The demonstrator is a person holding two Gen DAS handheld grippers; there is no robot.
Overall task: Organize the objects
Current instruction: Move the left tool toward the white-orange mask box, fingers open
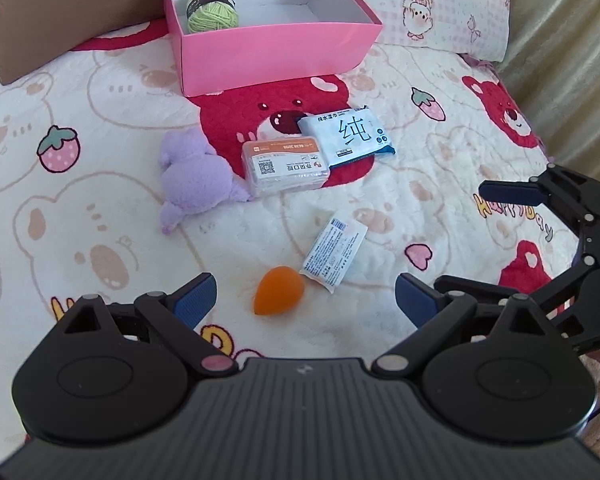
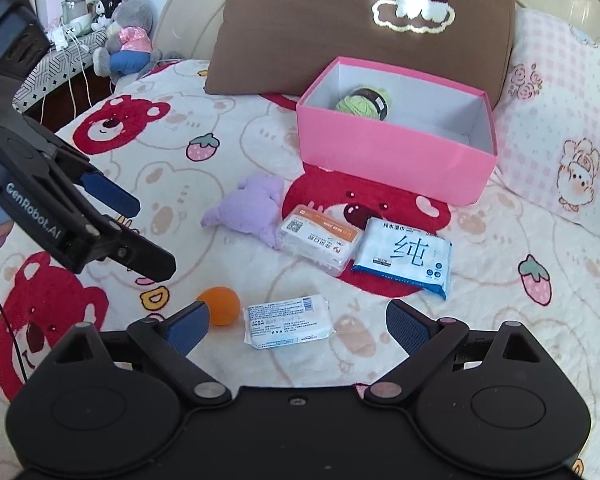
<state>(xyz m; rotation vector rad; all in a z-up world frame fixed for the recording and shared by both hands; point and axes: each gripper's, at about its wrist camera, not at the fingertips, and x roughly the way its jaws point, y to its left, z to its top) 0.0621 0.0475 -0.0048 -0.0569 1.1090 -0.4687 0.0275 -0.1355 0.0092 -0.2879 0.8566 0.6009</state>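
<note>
A pink box (image 1: 268, 46) (image 2: 392, 160) stands on the bed with a green yarn ball (image 1: 212, 8) (image 2: 364, 104) inside. In front of it lie a purple plush (image 1: 196, 180) (image 2: 252, 208), a clear orange-labelled case (image 1: 284, 166) (image 2: 320, 242), a blue wet-wipes pack (image 1: 346, 134) (image 2: 404, 258), a small white packet (image 1: 334, 254) (image 2: 288, 322) and an orange sponge (image 1: 278, 290) (image 2: 220, 306). My left gripper (image 1: 304, 300) (image 2: 148, 236) is open and empty just short of the sponge. My right gripper (image 2: 298, 326) (image 1: 464, 240) is open and empty around the white packet.
A brown pillow (image 2: 364, 28) and a pink checked pillow (image 1: 428, 4) (image 2: 556, 132) lie behind the box. A side table (image 2: 56, 68) with plush toys stands at the bed's left. The bed cover (image 1: 100, 200) has a bear print.
</note>
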